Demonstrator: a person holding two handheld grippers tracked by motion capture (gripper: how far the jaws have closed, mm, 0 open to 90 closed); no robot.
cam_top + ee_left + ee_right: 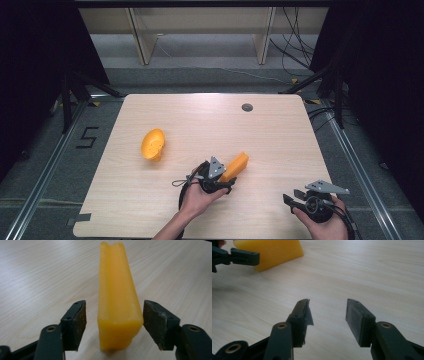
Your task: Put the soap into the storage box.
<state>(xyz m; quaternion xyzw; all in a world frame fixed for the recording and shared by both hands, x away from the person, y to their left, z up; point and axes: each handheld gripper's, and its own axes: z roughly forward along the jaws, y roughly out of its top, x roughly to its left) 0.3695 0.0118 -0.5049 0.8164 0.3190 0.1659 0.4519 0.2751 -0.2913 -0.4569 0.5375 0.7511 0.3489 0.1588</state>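
On the tabletop, a long block lies near the middle, running from near-left to far-right. The left hand-held gripper sits at the block's near end, one jaw on each side of it (a gap shows at the left jaw; the right is just beside or touching). A bowl-like piece lies tipped on its side to the left, well apart. The right hand-held gripper sits at the near right, over bare tabletop. A small round fitting lies toward the far edge.

Light wood-grain table with rounded corners — a small grey round cap is set in its top near the far edge. Lying directly on it: an orange bowl-like piece at left, and an orange block near centre — well apart.
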